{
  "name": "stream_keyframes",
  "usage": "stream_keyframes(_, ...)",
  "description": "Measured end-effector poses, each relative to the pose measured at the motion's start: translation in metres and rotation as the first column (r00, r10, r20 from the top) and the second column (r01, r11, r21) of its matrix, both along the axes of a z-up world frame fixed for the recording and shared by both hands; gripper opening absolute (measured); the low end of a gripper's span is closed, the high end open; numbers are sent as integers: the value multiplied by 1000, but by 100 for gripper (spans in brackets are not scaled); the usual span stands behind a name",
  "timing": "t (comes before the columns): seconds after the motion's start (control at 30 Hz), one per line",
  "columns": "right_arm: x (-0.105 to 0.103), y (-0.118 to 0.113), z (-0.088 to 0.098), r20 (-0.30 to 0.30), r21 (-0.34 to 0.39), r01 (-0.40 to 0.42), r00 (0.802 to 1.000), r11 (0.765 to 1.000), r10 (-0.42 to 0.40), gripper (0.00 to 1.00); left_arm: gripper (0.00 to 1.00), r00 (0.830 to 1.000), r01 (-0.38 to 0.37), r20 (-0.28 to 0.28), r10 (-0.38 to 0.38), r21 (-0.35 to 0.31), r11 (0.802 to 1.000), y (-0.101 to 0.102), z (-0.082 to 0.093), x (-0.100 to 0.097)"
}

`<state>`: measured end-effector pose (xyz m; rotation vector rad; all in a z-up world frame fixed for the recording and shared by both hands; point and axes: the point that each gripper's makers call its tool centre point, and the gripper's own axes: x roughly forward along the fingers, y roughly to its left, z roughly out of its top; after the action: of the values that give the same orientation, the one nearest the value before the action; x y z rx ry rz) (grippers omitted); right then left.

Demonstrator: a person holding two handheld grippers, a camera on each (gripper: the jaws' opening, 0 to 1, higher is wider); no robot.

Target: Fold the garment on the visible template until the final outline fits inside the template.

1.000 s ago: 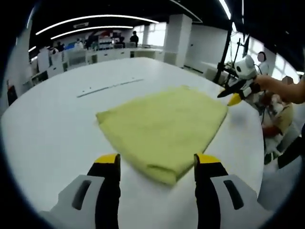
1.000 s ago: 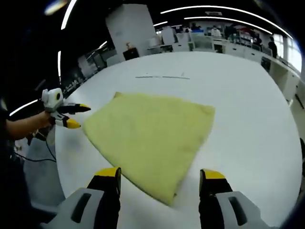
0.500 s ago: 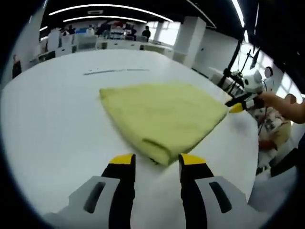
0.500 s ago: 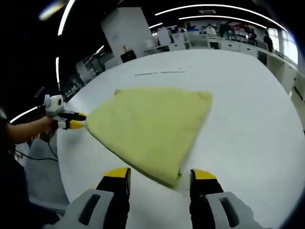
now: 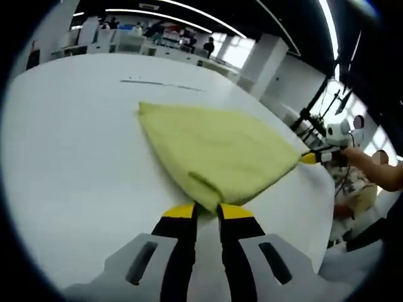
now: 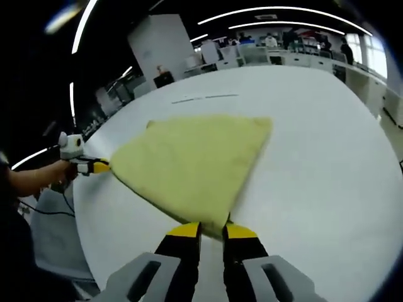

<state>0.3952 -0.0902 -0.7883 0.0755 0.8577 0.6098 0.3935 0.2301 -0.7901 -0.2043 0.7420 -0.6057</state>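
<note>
1. Plainly, the yellow garment [image 5: 217,151] lies folded flat in the middle of the round white table [image 5: 69,145], with thick layered edges and two near corners toward the person.
2. It looks soft, light and limp, a plush cloth that will sag and drag rather than hold shape; I judge the corners the best place to pinch, taking all layers together.
3. At one corner the left gripper [image 5: 206,211] has its yellow-tipped jaws nearly together, closing on the fabric's tip.
4. At the other corner the right gripper [image 6: 212,231] looks likewise pinched on the cloth.
5. Beyond the cloth a thin dark line [image 6: 204,97] marks the tabletop; I cannot make out a full template.
</note>
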Motion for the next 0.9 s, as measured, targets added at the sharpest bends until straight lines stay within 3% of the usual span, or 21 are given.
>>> stream_keyframes(0.3, 3, -2, -1, 1, 4, 21, 1000, 1000, -21, 0, 0, 1000, -4, 13, 4, 3, 1000, 0, 2, 1)
stream_keyframes(0.67, 2, -5, 4, 17, 7, 0, 1000, 1000, 0, 0, 0, 999, 19, 33, -19, 22, 1000, 6, 8, -2)
stream_keyframes(0.9, -1, -9, 6, 19, 0, 3, 1000, 1000, -3, 0, 0, 998, 45, 33, -48, 77, 996, 14, 5, -10)
